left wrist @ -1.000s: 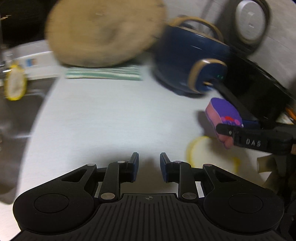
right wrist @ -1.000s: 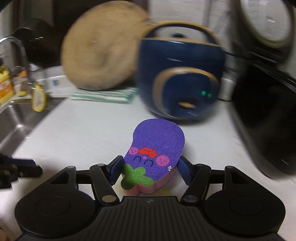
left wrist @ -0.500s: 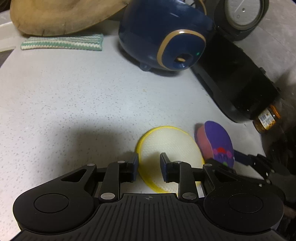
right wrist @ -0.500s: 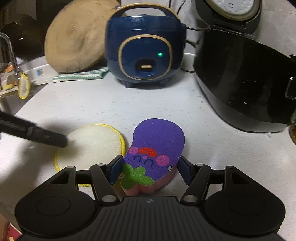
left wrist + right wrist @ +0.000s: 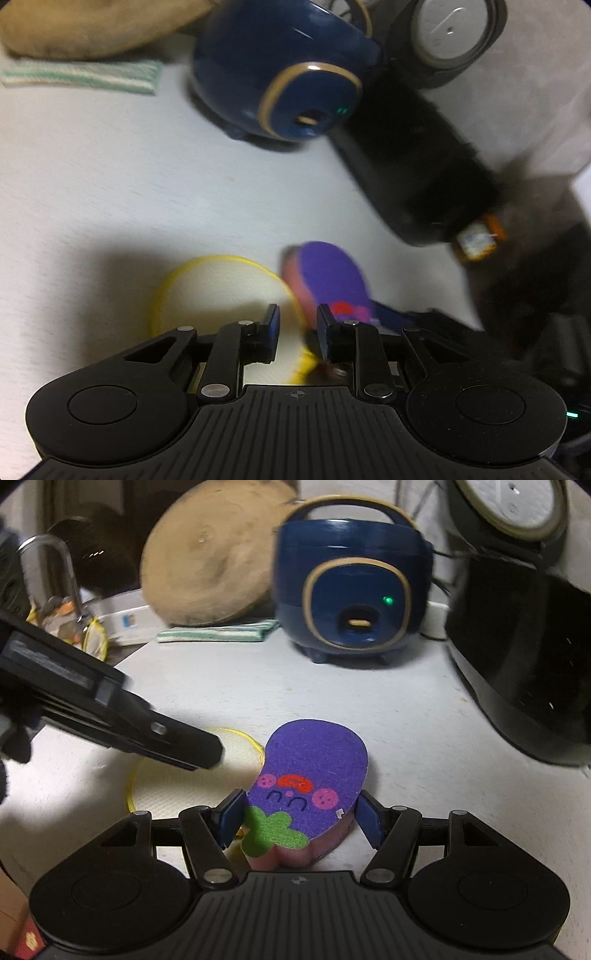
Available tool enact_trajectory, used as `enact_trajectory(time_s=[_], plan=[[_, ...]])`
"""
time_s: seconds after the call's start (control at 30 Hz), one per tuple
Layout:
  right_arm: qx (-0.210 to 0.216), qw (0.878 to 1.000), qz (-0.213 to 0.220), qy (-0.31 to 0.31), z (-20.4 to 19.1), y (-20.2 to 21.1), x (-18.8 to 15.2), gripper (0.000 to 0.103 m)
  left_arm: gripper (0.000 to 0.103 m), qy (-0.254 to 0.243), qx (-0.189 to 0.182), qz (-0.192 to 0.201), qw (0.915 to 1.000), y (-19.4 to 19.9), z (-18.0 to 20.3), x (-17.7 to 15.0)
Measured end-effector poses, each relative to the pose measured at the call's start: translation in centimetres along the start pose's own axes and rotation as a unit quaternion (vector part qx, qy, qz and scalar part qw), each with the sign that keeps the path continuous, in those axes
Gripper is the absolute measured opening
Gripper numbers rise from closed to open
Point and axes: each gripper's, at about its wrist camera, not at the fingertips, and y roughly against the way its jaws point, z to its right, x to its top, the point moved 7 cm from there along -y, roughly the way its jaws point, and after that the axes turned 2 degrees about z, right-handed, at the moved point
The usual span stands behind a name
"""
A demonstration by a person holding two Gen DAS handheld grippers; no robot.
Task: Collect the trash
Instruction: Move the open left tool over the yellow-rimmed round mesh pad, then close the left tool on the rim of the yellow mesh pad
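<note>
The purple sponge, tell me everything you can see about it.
The purple sponge is eggplant-shaped, with a rough purple top, a pink foam layer beneath, a green leaf patch at its near end and a printed face with pink cheeks. It lies between the pads of the right hand-held gripper, which press its sides. It is tilted, far end toward the white counter, its left edge next to the yellow-rimmed round pad.

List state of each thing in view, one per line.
Sponge: clamped in the right gripper, low over the counter.
Yellow-rimmed pad: flat on the counter, left of the sponge.
Left gripper: over the pad, jaws apart and just been closing, grip not clear.
Blue cooker: lid shut, green light on.
Black cooker: lid up.
Striped cloth: folded flat.
Wooden board: leaning upright.
</note>
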Motion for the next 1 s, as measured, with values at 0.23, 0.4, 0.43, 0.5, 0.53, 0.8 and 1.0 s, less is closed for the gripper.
enact_trajectory(time_s=[0.23,0.4,0.43,0.5,0.53,0.8,1.0], plan=[[-0.025,1.000,0.005,0.015,-0.4,0.5,0.8,0.069,0.025,-0.026,0.126,0.053,0.9903,2.7,-3.3,0.8],[-0.040,0.998,0.030,0.029,-1.0,1.5,2.3,0.074,0.025,-0.007,0.131,0.052,0.9900,3.5,-4.6,0.7],[-0.032,0.998,0.033,0.031,-1.3,1.5,2.5,0.074,0.025,-0.006,0.128,0.050,0.9905,3.6,-4.7,0.5],[0.003,0.999,0.028,0.031,-2.4,1.3,2.8,0.074,0.025,-0.003,0.123,0.046,0.9914,3.5,-4.7,0.4],[0.015,0.999,0.021,0.030,-2.9,1.0,2.8,0.073,0.025,-0.002,0.121,0.044,0.9917,3.5,-4.7,0.2],[-0.007,0.997,-0.004,0.073,-5.2,-1.4,2.7,0.046,0.025,0.003,0.121,0.029,0.9922,2.8,-4.8,-0.5],[-0.045,0.998,0.014,0.048,-3.1,0.0,3.2,0.046,0.025,0.002,0.123,0.024,0.9921,2.3,-4.7,-0.8]])
